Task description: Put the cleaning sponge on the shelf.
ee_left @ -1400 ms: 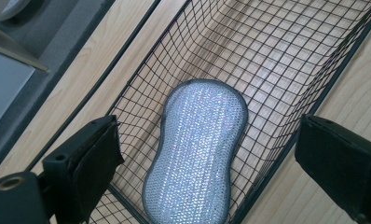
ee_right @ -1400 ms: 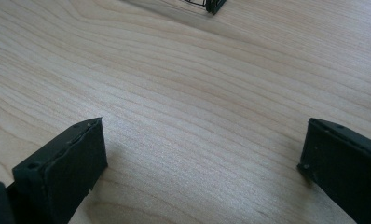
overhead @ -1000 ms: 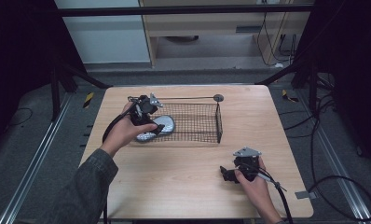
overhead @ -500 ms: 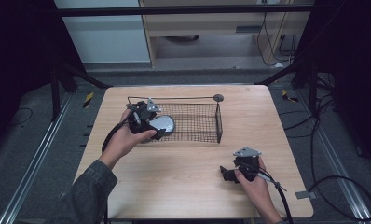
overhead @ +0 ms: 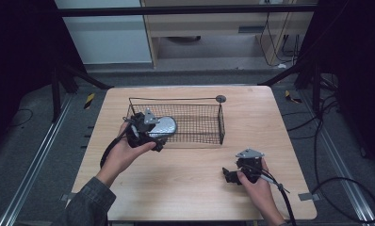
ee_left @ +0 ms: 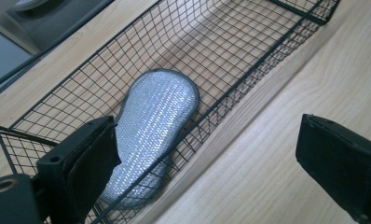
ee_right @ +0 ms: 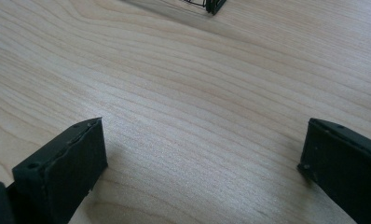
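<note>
silver mesh pad (ee_left: pixel 153 135) in wire basket (ee_left: pixel 249 51), touching one of the left gripper's (ee_left: pixel 207 163) released jaws

In the left gripper view, the near jaw of the left hand-held gripper (ee_left: pixel 211 168) covers the lower left end of the silver mesh pad (ee_left: pixel 155 126), and the wire basket (ee_left: pixel 249 42) runs off the top edge. In the right gripper view, one basket corner (ee_right: pixel 214 5) peeks in at the upper edge; the rest is cut off.

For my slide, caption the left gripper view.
Open left gripper over a silver mesh pad lying inside the black wire basket.
</note>
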Available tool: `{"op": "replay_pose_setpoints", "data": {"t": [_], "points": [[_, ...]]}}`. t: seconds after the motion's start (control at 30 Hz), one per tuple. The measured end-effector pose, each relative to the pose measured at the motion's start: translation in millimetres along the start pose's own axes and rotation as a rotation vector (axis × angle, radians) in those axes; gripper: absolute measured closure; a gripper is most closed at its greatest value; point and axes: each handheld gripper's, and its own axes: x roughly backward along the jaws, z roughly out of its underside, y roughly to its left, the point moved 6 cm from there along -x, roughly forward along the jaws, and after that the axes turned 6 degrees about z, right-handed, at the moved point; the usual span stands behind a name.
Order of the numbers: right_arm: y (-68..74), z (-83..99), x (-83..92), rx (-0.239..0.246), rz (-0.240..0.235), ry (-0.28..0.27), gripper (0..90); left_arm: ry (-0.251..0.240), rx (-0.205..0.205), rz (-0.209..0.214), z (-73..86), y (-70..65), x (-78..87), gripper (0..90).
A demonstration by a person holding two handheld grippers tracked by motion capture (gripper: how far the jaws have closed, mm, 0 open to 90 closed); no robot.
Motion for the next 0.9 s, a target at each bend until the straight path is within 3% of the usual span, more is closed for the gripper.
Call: {"op": "replay_pose_setpoints", "data": {"t": [0.43,0.67,0.9], "points": [[0.0,0.0,0.0,0.0,0.0,0.0,0.4,-0.021,-0.006,-0.002,29.6,-18.7,10.7,4.4],[0.1,0.0,0.0,-0.001,-0.001,0.0,0.4,-0.02,0.016,0.002,49.9,-25.6,9.8,4.4],[0.0,0.0,0.0,0.0,0.0,0.0,0.4,-0.028,0.08,0.009,79.7,-25.6,7.1,4.6]]}}
